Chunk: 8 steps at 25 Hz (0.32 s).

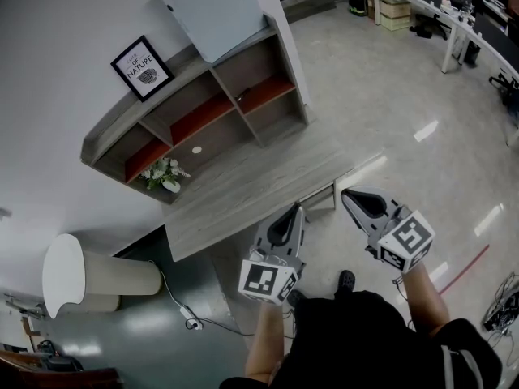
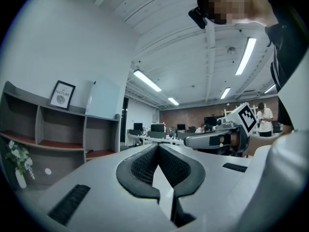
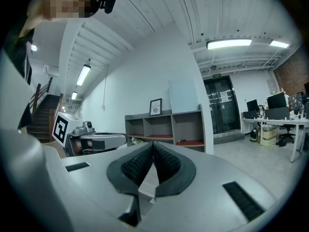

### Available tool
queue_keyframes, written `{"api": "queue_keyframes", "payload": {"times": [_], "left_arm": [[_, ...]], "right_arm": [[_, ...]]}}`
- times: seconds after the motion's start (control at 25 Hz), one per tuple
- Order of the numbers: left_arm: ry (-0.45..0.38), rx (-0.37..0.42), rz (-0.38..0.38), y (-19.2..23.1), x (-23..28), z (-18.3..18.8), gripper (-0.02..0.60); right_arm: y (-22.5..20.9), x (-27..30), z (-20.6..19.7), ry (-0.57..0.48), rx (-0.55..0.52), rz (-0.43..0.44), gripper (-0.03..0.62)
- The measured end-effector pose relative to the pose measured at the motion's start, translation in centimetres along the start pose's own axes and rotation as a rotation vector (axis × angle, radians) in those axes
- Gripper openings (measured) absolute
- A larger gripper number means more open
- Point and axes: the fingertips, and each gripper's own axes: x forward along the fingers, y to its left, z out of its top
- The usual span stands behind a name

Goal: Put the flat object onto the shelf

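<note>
Two hand-held grippers appear in the head view, side by side and apart, above the near edge of a grey tabletop [image 1: 243, 185]. The left hand-held gripper [image 1: 298, 210] and the right hand-held gripper [image 1: 347, 194] both point toward the shelf [image 1: 290, 75] against the wall. Nothing shows at either tip. A pale flat panel [image 1: 212, 10] stands on the shelf's top at its right end and leans on the wall. A framed picture [image 1: 142, 68] stands on the same top, further left, well apart from the panel. A plant [image 1: 165, 173] sits at the shelf's lower left end.

Left gripper view: the left hand-held gripper [image 2: 158, 149] has its jaws closed, pads meeting at the tip, with nothing between them. The shelf [image 2: 58, 112] lies ahead to the left, with the panel [image 2: 104, 98] upright on top beside the picture [image 2: 62, 94], and the plant [image 2: 17, 158] low at the left. The right hand-held gripper [image 2: 189, 141] shows level at the right.

Right gripper view: the right hand-held gripper [image 3: 153, 145] is likewise closed and empty, pads together. The shelf [image 3: 164, 113] stands straight ahead, the panel [image 3: 183, 95] and picture [image 3: 155, 107] on its top. The left hand-held gripper [image 3: 123, 139] shows at the left.
</note>
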Motion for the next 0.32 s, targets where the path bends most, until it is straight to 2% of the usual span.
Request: {"api": "queue_keyframes", "payload": {"times": [0.32], "left_arm": [[0.003,0.000,-0.008,-0.17,-0.01,-0.13,0.014]], "right_arm": [[-0.20,-0.14,0.03,0.003,-0.008,-0.006,0.011]]}}
